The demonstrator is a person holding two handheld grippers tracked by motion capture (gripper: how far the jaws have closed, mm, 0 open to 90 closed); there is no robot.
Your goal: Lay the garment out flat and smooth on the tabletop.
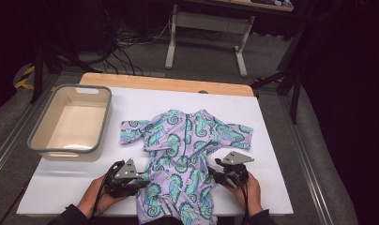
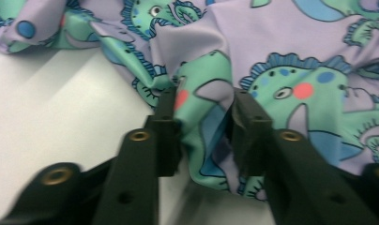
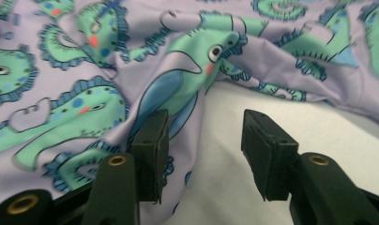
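Seahorse-print garment [image 1: 185, 154]: hem cut off at bottom edge | left gripper [image 2: 204, 119] pinching its fold | right gripper [image 3: 204, 136] spread at its edge

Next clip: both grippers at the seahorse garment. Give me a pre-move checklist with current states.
1. Left gripper has fabric between its jaws: ok, a fold of the garment sits there.
2. Left grip fully clamped: cannot tell.
3. Right gripper has fabric between its jaws: not ok, open, only the garment's edge by one jaw.
4. Garment lying flat: not ok, bunched at the middle.
5. Bin free to receive: ok, empty.
6. Garment fully on the table: not ok, its lower end reaches the near edge.
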